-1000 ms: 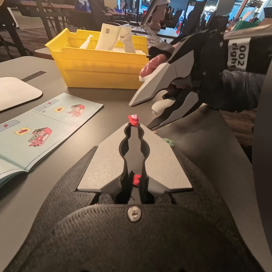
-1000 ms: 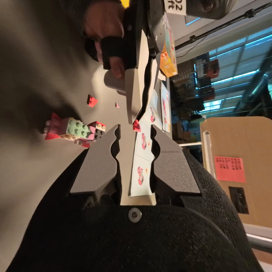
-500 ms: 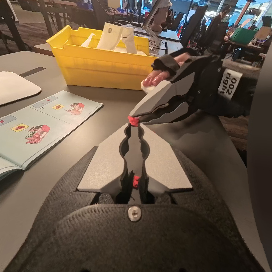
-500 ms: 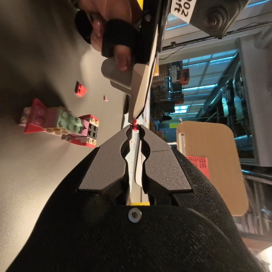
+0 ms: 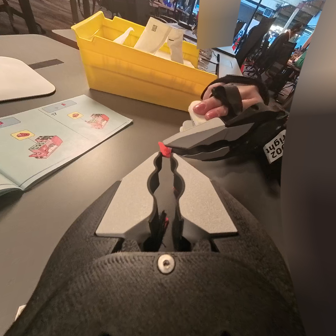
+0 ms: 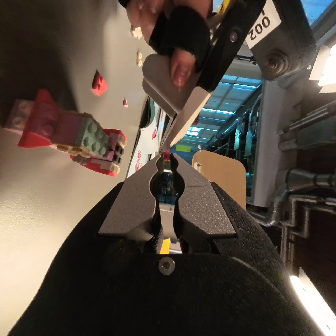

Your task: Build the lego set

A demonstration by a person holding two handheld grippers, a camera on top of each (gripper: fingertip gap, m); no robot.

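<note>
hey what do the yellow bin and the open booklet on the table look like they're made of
Yellow bin: probably moulded plastic, smooth and slightly glossy, judging by its uniform colour, ribbed wall and soft sheen. Booklet: printed paper, matte to lightly satin; thin stacked page edges show at its corner and the sheets lie flat on the table.

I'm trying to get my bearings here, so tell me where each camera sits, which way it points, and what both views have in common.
Left wrist view: sits on the left gripper, looks forward over the table toward the yellow bin and booklet; the right gripper and a hand enter from the right.
Right wrist view: sits on the right gripper, rolled sideways, looking along the table past the brick model; the left gripper and fingers reach in from above.
Shared: both grippers meet at one small red brick.
</note>
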